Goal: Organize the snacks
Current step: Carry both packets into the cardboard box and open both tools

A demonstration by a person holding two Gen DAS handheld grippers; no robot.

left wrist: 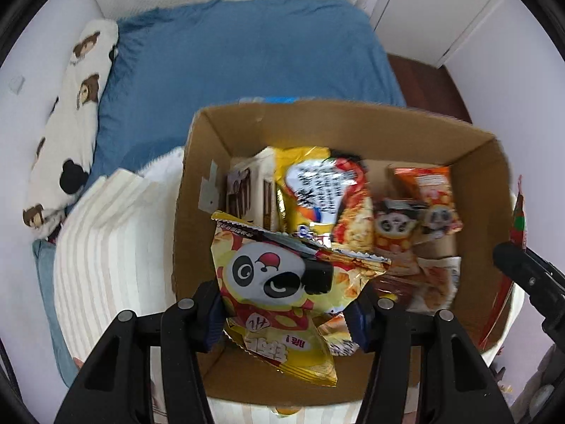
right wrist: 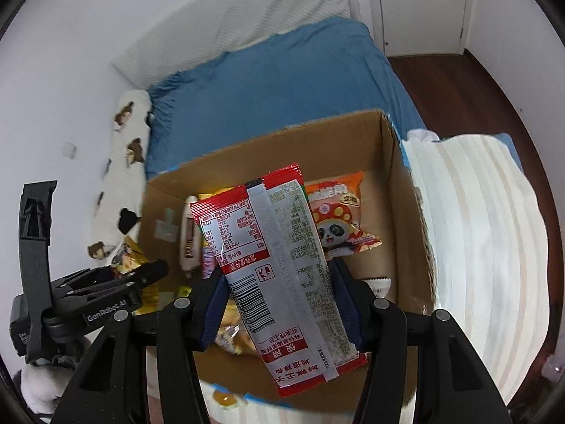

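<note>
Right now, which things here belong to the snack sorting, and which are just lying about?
Job:
cardboard box
yellow panda bag in left gripper
red packet in right gripper
orange panda bag

Lying about:
blue bedsheet
bear-print pillow
striped bedding

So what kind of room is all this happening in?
Most likely a bedroom: a bed with a blue fitted sheet, a long white bear-print pillow along the wall, and white closet doors behind. The brown cardboard snack box sits on the bed.
</note>
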